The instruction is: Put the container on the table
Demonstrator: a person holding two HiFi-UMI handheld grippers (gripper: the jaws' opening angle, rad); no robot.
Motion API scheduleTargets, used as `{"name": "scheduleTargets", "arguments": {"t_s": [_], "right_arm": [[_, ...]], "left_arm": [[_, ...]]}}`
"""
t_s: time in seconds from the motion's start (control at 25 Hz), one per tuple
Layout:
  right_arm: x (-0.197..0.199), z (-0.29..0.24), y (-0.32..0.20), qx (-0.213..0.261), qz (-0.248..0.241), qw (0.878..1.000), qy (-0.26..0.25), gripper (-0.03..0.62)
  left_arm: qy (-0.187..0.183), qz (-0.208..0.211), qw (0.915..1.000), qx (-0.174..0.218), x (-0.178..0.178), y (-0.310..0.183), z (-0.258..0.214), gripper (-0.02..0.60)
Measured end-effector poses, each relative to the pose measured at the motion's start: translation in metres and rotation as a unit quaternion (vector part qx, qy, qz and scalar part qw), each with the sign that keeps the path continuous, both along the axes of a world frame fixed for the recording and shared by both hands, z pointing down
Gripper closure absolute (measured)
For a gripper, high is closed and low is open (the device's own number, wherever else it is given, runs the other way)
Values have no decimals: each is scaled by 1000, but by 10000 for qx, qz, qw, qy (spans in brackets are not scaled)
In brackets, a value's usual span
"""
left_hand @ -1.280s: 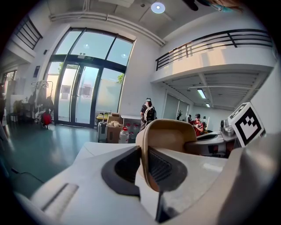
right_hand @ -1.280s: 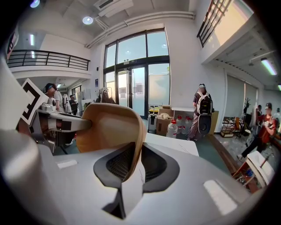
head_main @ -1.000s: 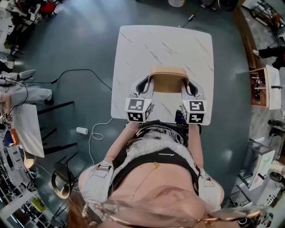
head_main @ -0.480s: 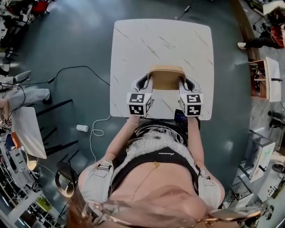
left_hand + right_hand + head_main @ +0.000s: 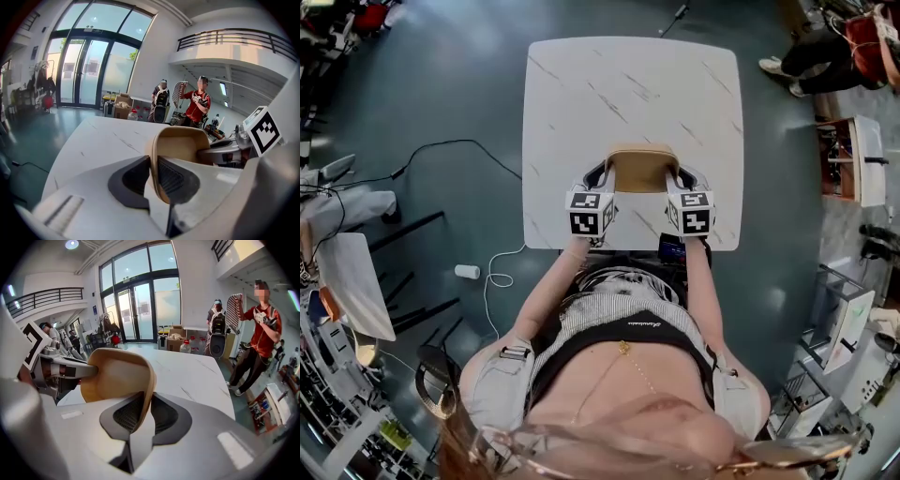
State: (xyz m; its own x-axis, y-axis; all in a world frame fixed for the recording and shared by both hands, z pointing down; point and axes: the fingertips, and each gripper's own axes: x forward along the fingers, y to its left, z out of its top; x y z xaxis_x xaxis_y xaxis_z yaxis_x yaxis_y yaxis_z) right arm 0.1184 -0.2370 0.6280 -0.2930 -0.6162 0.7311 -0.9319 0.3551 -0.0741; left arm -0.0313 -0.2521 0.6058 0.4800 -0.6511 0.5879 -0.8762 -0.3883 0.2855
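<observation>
The left gripper [image 5: 606, 174] is clamping the left wall of the tan container [image 5: 641, 169], its two jaws closed onto the thin rim, one pad inside and one outside. The right gripper [image 5: 679, 176] is gripping the opposite wall in the same manner, jaws pinched on the rim. Both gripper views are confirming this hold: the container wall is sitting squarely between the dark ribbed pads on each side.

The container is hanging between the two grippers over the near part of the white marble-patterned table [image 5: 628, 84], opening upward and interior empty. Whether its base is touching the table cannot be determined.

The rest of the table is showing only grey veining. On the floor to the person's left, a white cable [image 5: 500, 277] is lying in loops, with a small white cylinder [image 5: 469, 273] just beside it. Two people [image 5: 197, 100] are standing well beyond the table's far edge, near glazed doors [image 5: 83, 70].
</observation>
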Motion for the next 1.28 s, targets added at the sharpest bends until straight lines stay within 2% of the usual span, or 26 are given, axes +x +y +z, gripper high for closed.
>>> {"name": "scheduleTargets", "arguments": {"t_s": [0.6,1.28], "right_arm": [[0,66,2,-856,103,9963,-69,526],[-2,105,-2,-1385,12,9903,66,523]], "left_arm": [[-81,-27,9966,-825,0,0,59,545],[-232,-37,9898,-1404,-3,-3,102,545]]}}
